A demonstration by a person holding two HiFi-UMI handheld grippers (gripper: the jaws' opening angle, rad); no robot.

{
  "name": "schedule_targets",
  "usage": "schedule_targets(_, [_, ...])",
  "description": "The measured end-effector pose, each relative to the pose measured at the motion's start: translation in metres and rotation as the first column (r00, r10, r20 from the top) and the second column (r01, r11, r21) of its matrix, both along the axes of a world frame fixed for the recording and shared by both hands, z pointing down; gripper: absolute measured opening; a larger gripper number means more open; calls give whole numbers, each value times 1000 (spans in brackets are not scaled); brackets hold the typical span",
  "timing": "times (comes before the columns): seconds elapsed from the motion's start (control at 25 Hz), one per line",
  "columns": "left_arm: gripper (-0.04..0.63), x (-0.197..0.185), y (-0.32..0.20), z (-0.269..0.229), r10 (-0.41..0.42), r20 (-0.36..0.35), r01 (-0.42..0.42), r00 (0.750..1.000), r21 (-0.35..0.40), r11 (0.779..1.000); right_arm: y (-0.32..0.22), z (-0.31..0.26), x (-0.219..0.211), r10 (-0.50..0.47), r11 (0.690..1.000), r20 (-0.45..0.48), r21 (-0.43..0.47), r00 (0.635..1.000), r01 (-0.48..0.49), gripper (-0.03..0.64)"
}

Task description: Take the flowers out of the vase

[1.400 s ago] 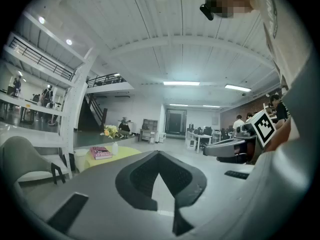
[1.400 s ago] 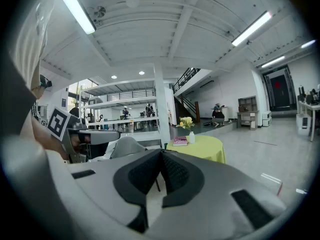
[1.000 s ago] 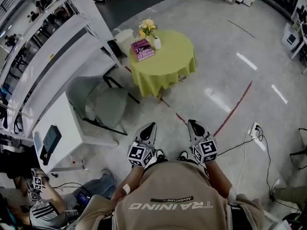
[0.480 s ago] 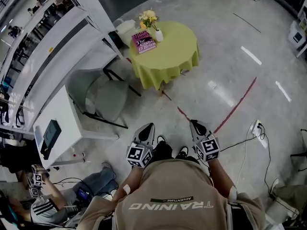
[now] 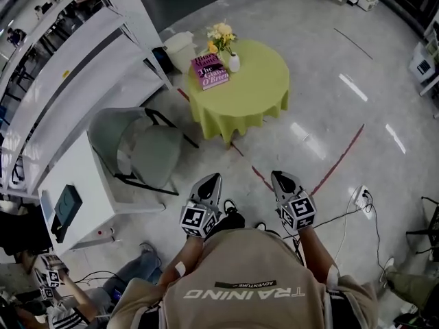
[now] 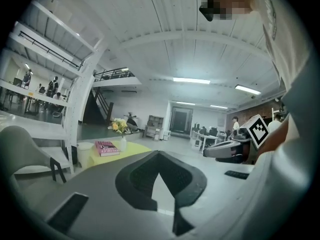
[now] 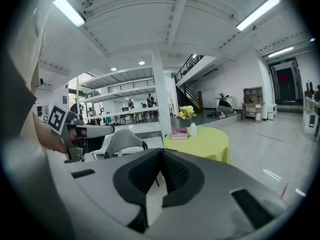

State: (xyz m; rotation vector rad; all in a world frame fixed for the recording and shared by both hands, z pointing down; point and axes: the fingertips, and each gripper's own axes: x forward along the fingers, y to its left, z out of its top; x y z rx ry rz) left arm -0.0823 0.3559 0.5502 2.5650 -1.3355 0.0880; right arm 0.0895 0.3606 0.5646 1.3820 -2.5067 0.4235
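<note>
now | left gripper (image 5: 212, 179), right gripper (image 5: 280, 176): fingers closed, empty | flowers (image 5: 221, 35) in vase (image 5: 234, 63)

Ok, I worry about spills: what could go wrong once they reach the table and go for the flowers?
The white vase looks small and narrow under tall flowers; a one-sided pull might tip it onto the book beside it. The left gripper and right gripper are both shut, so they could knock the stems unless opened first. Floor cables at the right could snag a foot.
</note>
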Motion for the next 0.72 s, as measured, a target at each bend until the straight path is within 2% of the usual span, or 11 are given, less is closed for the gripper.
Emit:
schedule_targets(0.32, [2, -33, -88, -10, 83, 5, -83, 997, 51, 995, -82, -16, -52, 47, 997, 2, 61, 999, -47, 0])
schedule_targets(0.52, [2, -40, -120, -3, 85, -7, -84, 996, 21, 996, -109, -8, -58, 47, 999, -7, 21, 999, -47, 0])
schedule_targets(0.72, [2, -41, -156, 5, 75, 1, -75, 997, 8, 997, -144, 10, -51, 57, 998, 30, -25, 998, -56, 0])
